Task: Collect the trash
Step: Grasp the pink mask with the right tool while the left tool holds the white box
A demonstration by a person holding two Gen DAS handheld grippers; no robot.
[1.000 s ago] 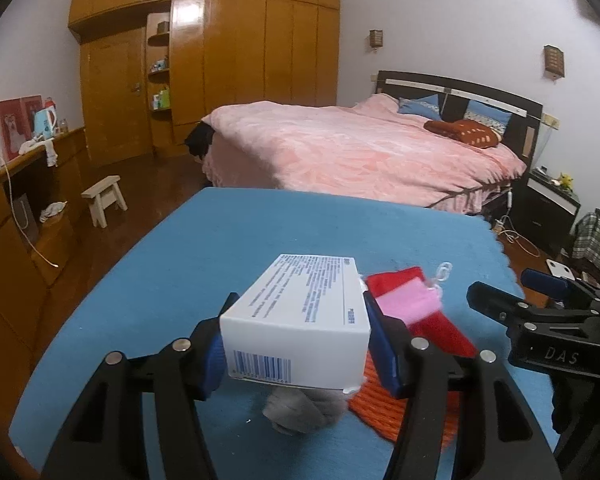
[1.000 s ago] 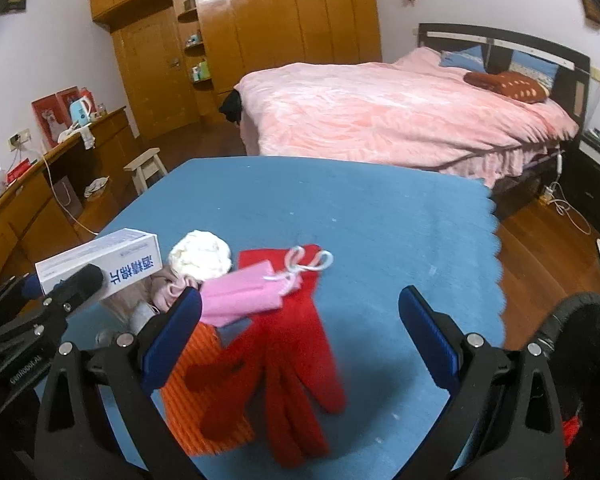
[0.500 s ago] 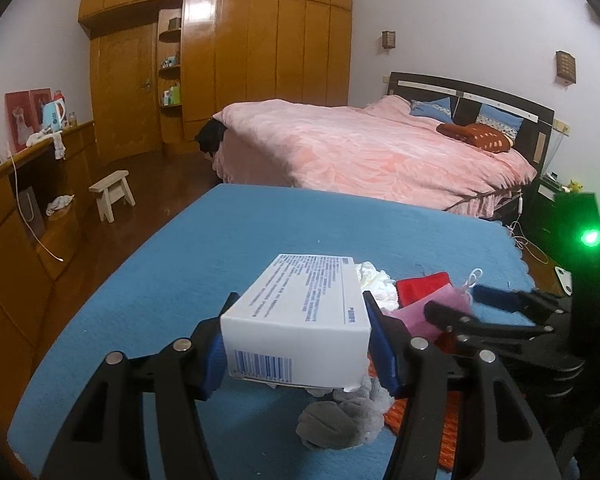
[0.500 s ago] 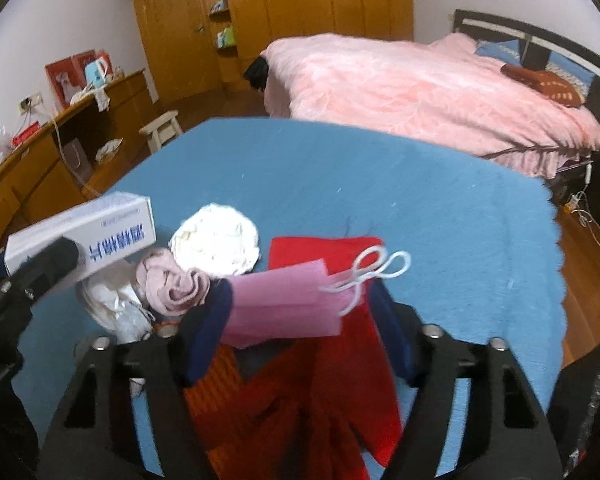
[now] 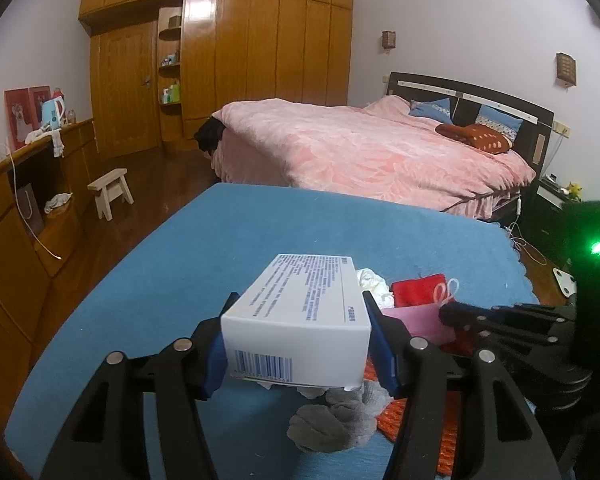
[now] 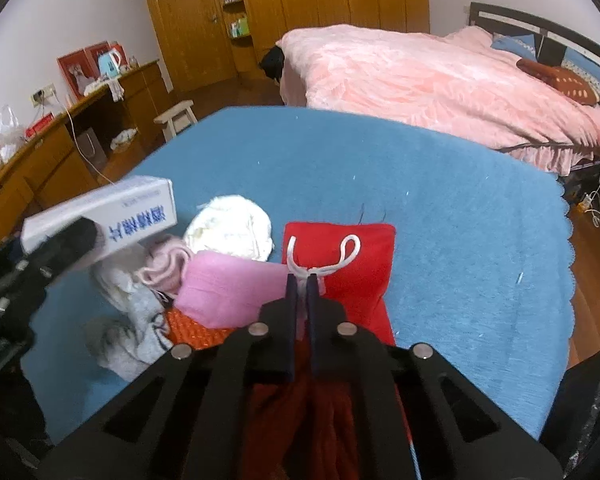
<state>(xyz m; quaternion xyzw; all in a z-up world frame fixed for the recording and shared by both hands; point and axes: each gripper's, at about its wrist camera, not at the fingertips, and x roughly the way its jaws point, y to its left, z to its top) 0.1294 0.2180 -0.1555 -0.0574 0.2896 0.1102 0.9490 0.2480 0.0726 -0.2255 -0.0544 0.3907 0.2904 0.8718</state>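
Above blue cloth [image 5: 220, 248], left hand-held gripper [image 5: 300, 344] clamps white box [image 5: 300, 320]; right hand-held gripper [image 6: 302, 280] pinches pink mask [image 6: 232, 292].

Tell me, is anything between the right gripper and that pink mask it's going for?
Nothing visible is. The right gripper is shut on the mask at its edge, by the white ear loops. The mask lies atop the pile, over a red cloth. The box sits off to the side in the left gripper.

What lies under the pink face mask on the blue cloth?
The pink face mask lies partly over a red glove and an orange textured item. Whatever sits beneath its middle is covered.
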